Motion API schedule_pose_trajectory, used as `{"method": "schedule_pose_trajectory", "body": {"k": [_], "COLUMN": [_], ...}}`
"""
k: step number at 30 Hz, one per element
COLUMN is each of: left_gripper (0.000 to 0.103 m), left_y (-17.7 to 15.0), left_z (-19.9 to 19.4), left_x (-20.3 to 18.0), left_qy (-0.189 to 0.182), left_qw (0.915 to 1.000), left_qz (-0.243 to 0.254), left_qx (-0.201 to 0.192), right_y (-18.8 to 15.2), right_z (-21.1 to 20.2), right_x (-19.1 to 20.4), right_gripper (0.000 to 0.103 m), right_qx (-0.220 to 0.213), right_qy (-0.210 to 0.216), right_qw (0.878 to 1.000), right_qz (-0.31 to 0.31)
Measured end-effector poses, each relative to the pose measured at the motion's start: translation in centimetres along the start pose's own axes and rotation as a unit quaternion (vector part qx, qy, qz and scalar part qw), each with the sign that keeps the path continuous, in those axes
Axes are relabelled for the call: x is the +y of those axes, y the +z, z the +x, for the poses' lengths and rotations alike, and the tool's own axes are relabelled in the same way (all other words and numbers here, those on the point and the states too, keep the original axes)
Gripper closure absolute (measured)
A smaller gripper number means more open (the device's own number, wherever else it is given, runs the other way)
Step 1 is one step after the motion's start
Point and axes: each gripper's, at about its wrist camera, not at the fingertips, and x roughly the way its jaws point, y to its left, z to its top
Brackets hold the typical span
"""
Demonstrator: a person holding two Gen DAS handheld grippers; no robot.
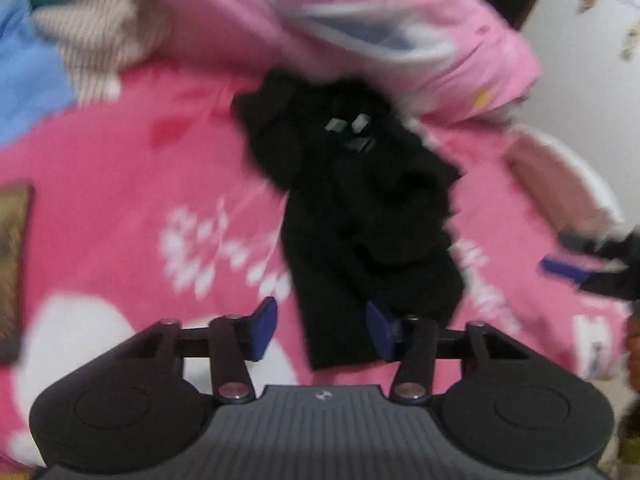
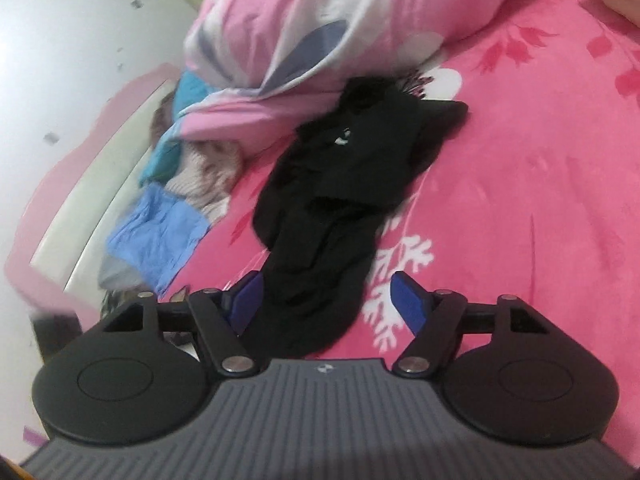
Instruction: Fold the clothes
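A black garment [image 1: 360, 216] lies crumpled in a long strip on the pink floral bedsheet [image 1: 120, 184]; it also shows in the right wrist view [image 2: 340, 184]. A small white logo [image 1: 348, 128] shows near its far end. My left gripper [image 1: 322, 328] is open, its blue pads either side of the garment's near end, just above it. My right gripper [image 2: 326, 300] is open over the garment's other near end, holding nothing. The right gripper also shows at the right edge of the left wrist view [image 1: 592, 264].
A bunched pink quilt [image 2: 320, 28] lies behind the garment. A pile of other clothes, blue [image 2: 156, 228], teal and striped [image 2: 204, 176], sits by the pink and white headboard [image 2: 92, 168]. A white wall [image 2: 60, 20] stands beyond the bed.
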Motion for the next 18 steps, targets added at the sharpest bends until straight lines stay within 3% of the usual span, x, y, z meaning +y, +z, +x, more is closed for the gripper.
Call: {"method": "schedule_pose_trajectory", "body": {"k": [4,7,9,13,14,15,17,18], "left_gripper": [0.068,0.090,0.093,0.093,0.093,0.093,0.092,0.092], "left_y": [-1.4,-1.6,-1.7,-1.7,-1.7,-1.9,-2.4,-2.8], "left_z": [1.9,2.5,2.7,3.3,3.6,3.9,4.5,4.6], "left_x": [-0.2,-0.6,-0.7,-0.3,-0.1,0.2,1.1,1.4], "left_qy": [0.019,0.031,0.028,0.013,0.007,0.001,-0.017,-0.024], "left_qw": [0.9993,0.9971,0.9952,0.9911,0.9908,0.9907,0.9896,0.9883], "left_qz": [0.006,0.042,0.060,0.085,0.085,0.082,0.074,0.071], "left_qx": [-0.032,-0.056,-0.072,-0.102,-0.105,-0.108,-0.122,-0.133], "right_y": [1.6,2.8,3.2,3.3,3.3,3.3,4.0,4.3], "right_z": [2.6,5.0,6.8,11.1,12.2,13.3,14.0,14.4], "right_x": [0.8,1.8,2.9,4.9,5.0,5.1,4.6,4.3], "right_gripper": [0.039,0.048,0.050,0.050,0.056,0.070,0.097,0.098], "right_qx": [-0.024,-0.031,-0.036,-0.030,-0.024,-0.018,-0.014,-0.011], "right_qy": [-0.017,-0.053,-0.078,-0.122,-0.131,-0.140,-0.141,-0.142], "right_qw": [0.999,0.996,0.988,0.958,0.952,0.944,0.945,0.946], "right_qz": [-0.016,-0.065,-0.126,-0.257,-0.277,-0.297,-0.294,-0.291]}}
